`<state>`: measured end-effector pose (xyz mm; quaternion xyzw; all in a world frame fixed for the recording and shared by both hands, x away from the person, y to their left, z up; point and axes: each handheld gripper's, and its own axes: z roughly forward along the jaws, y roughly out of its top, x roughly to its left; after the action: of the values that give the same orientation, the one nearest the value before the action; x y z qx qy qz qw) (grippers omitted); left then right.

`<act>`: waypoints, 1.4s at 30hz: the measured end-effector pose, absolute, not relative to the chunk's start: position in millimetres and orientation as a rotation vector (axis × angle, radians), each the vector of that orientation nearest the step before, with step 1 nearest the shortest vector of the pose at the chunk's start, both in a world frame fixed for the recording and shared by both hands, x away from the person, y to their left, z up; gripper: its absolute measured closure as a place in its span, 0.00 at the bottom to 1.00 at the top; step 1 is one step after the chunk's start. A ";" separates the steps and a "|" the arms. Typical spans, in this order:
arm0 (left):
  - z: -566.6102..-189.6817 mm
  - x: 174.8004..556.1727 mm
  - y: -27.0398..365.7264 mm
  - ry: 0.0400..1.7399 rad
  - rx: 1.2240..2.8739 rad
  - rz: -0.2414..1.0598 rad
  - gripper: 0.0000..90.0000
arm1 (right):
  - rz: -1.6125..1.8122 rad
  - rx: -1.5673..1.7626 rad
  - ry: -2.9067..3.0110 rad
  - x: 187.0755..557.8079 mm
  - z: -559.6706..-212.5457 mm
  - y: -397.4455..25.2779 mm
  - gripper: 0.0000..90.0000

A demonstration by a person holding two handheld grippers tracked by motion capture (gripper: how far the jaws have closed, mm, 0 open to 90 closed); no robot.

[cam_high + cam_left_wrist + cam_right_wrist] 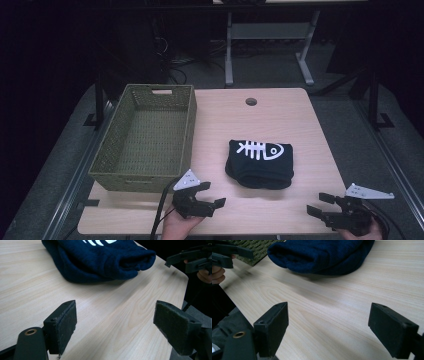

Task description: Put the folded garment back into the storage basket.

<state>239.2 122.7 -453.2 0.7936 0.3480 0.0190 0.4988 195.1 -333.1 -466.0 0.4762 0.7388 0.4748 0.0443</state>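
A folded dark navy garment [260,162] with a white fish-skeleton print lies at the middle of the wooden table [280,115]. My left gripper [211,194] hovers open near the front edge, left of the garment and just in front of the basket. My right gripper [320,204] stands open at the front right corner, below and right of the garment. In the left gripper view the garment [100,260] lies beyond the empty jaws, with the right gripper [192,257] at the far right. In the right gripper view the garment [322,255] lies ahead, apart from the jaws.
An empty olive woven basket [112,155] sits on the table's left side; its corner [254,250] appears in the right gripper view. A cable hole [251,101] marks the table's far edge. Desk legs [229,50] and dark floor lie beyond.
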 end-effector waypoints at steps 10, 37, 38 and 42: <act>-449.2 243.8 111.2 0.822 1.928 0.045 0.21 | 1.475 1.454 2.239 198.7 -456.7 -332.2 0.17; -423.0 287.0 81.0 0.849 1.920 0.085 0.21 | 1.496 1.427 2.324 257.6 -427.4 -313.0 0.16; -422.2 288.6 79.5 0.856 1.911 0.082 0.21 | 1.487 1.424 2.337 263.1 -425.3 -309.8 0.16; -421.2 299.0 73.6 0.883 1.911 0.087 0.21 | 1.461 1.430 2.353 276.9 -423.4 -303.3 0.17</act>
<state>299.0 73.6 -421.2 0.7882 0.3641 0.0358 0.4948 276.9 -303.3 -423.4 0.4586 0.7549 0.4686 0.0124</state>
